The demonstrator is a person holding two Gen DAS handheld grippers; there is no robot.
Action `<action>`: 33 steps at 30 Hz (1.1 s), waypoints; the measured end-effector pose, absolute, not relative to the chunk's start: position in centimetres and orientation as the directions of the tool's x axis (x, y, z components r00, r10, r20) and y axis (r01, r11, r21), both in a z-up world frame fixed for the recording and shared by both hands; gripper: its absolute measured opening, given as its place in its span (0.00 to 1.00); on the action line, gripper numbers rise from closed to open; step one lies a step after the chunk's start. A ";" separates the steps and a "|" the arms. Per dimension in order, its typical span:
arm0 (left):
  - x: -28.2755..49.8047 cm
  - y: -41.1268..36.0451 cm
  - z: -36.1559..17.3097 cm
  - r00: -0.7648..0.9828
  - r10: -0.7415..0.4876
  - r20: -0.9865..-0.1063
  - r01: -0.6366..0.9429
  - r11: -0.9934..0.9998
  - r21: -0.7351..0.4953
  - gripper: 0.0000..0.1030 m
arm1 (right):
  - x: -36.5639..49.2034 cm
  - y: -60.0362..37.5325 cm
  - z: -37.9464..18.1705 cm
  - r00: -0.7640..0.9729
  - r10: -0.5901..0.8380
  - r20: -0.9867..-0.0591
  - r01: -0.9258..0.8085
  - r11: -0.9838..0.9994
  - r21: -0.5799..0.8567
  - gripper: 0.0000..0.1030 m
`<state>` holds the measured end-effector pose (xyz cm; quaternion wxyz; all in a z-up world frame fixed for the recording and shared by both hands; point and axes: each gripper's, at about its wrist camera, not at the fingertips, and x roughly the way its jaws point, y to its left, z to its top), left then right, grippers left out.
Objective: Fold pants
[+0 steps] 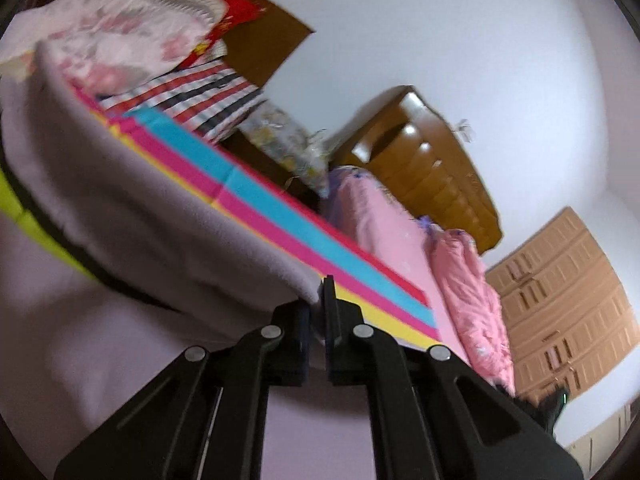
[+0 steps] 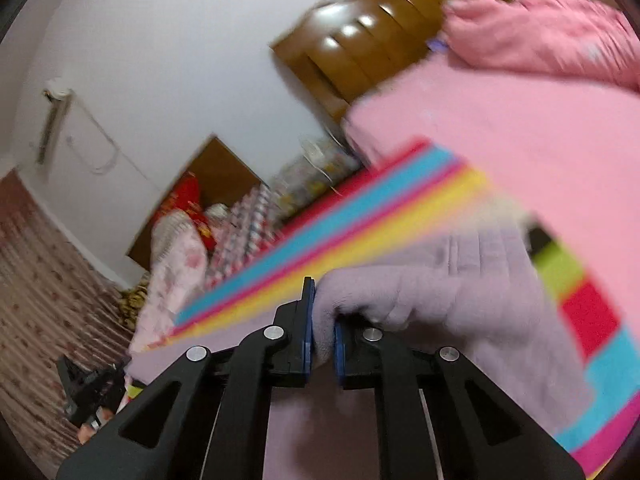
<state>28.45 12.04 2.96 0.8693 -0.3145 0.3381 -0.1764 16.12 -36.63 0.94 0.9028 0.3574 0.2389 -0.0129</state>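
The pants (image 1: 132, 216) are pale lilac fleece and lie on a bed over a striped mat. In the left wrist view my left gripper (image 1: 318, 308) is shut on a folded edge of the pants, lifted off the mat. In the right wrist view my right gripper (image 2: 320, 320) is shut on a bunched edge of the same pants (image 2: 460, 292), with fabric draping down to the right. The other gripper shows small and dark at each view's lower edge (image 1: 554, 404) (image 2: 88, 388).
A mat with pink, blue and yellow stripes (image 1: 280, 216) covers the bed. A pink sheet (image 2: 540, 132) and pink quilt (image 1: 472, 292) lie beyond. Piled bedding (image 1: 132, 40) sits at one end, with a wooden headboard (image 1: 432, 160) and a wardrobe (image 1: 568, 300) behind.
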 end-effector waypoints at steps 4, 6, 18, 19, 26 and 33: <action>23.0 11.7 6.2 0.765 -0.490 -0.419 0.198 0.797 -0.571 0.05 | 13.9 -37.0 4.6 0.927 0.182 -0.329 0.070 0.776 0.627 0.09; 20.6 11.3 4.5 0.745 -0.487 -0.456 0.199 0.815 -0.545 0.05 | 12.1 -37.1 2.7 0.919 0.188 -0.347 0.076 0.778 0.623 0.09; 19.2 10.4 -6.4 0.565 -0.484 -0.668 0.074 0.836 -0.543 0.05 | 7.8 -38.1 -9.9 0.790 0.203 -0.579 0.287 0.712 0.641 0.09; 18.8 10.3 -4.9 0.596 -0.479 -0.645 0.102 0.841 -0.531 0.05 | 7.8 -37.9 -8.8 0.806 0.213 -0.552 0.255 0.718 0.648 0.09; 16.0 11.0 -5.7 0.559 -0.487 -0.672 0.080 0.838 -0.541 0.05 | 6.1 -38.5 -11.2 0.751 0.223 -0.622 0.313 0.709 0.632 0.09; 16.6 10.8 -7.6 0.536 -0.454 -0.712 0.049 0.858 -0.511 0.13 | 5.8 -38.6 -12.2 0.746 0.212 -0.631 0.331 0.704 0.628 0.14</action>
